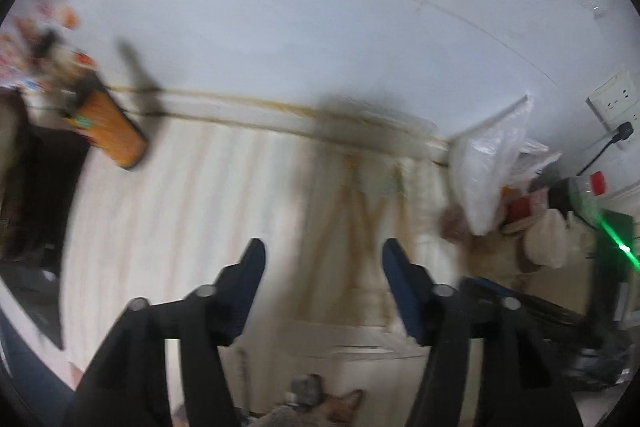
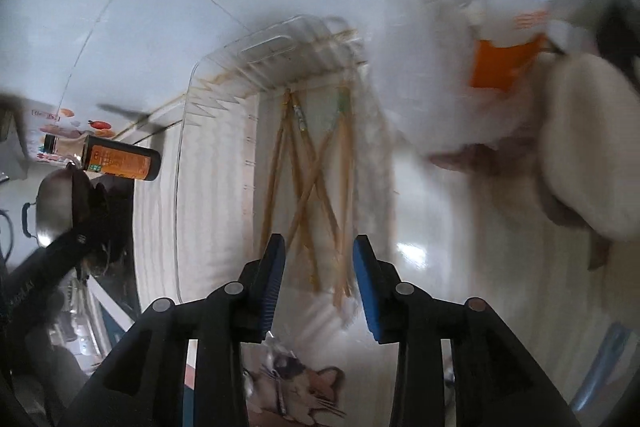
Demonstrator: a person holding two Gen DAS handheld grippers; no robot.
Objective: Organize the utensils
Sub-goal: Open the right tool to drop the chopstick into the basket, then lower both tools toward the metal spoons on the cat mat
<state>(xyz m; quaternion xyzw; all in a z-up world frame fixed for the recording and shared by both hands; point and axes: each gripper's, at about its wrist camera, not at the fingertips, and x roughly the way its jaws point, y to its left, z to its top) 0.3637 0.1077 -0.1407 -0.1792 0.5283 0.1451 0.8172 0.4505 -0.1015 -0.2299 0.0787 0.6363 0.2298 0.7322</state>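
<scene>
Several wooden chopsticks (image 2: 310, 187) lie crossed inside a clear plastic tray (image 2: 224, 87) on a pale striped counter. My right gripper (image 2: 319, 255) is open and empty, just above the near ends of the chopsticks. In the left wrist view the chopsticks (image 1: 360, 223) are a blurred bundle ahead of my left gripper (image 1: 323, 259), which is open wide and empty above the counter.
An orange-labelled bottle (image 1: 108, 127) lies at the left, also in the right wrist view (image 2: 120, 159). White plastic bags (image 1: 492, 163) and jars crowd the right by a wall socket (image 1: 614, 99). A white bag with orange print (image 2: 504, 63) stands right of the tray. A metal pot (image 2: 52, 211) sits far left.
</scene>
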